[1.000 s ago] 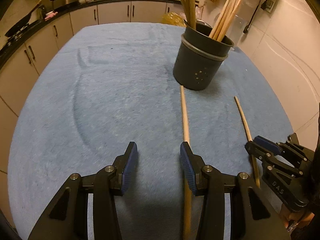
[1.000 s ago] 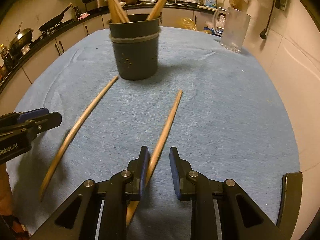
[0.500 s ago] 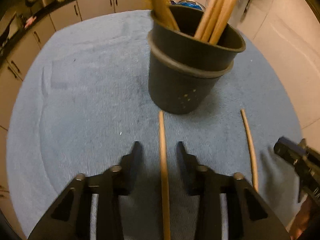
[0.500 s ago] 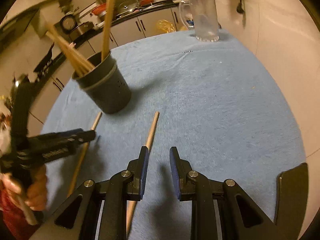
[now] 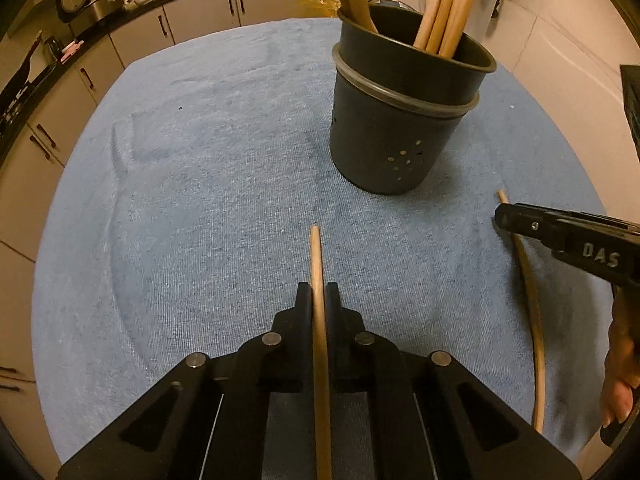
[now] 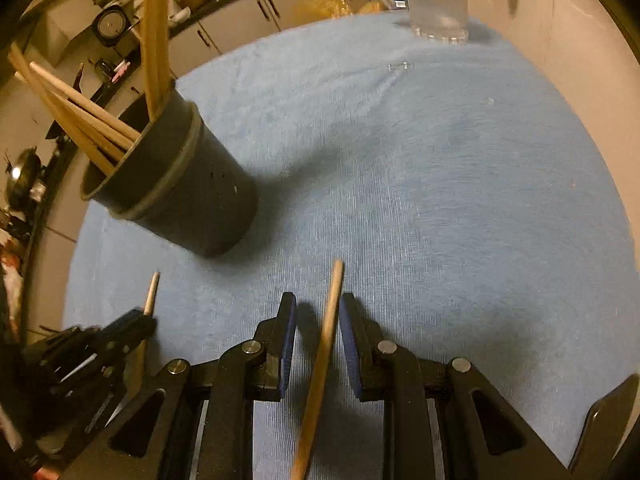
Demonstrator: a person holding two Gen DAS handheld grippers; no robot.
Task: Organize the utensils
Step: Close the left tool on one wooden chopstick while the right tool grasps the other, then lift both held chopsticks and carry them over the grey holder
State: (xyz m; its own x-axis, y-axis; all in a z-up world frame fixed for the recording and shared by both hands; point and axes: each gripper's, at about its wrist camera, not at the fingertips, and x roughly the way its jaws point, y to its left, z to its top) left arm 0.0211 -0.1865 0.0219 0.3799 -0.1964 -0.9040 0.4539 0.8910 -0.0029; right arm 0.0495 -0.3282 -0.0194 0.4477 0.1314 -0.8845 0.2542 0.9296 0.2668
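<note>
A dark grey utensil holder [image 5: 404, 120] stands on the blue cloth [image 5: 200, 184] with several wooden sticks in it; it also shows in the right wrist view [image 6: 180, 196]. My left gripper [image 5: 317, 300] is shut on a wooden stick [image 5: 316, 256] whose tip points at the holder. My right gripper [image 6: 318, 312] is open, its blue pads on either side of a second wooden stick [image 6: 330, 308] without touching it. That stick [image 5: 528, 280] lies on the cloth in the left wrist view, under the right gripper's fingers [image 5: 560, 228].
A clear glass jug [image 6: 436, 0] stands at the cloth's far edge by the tiled wall. Kitchen cabinets and a counter with pots run along the back and left. The left gripper [image 6: 100, 344] appears low left in the right wrist view.
My left gripper has closed on the stick that lay between its fingers. My right gripper has moved forward along its stick and stays open around it.
</note>
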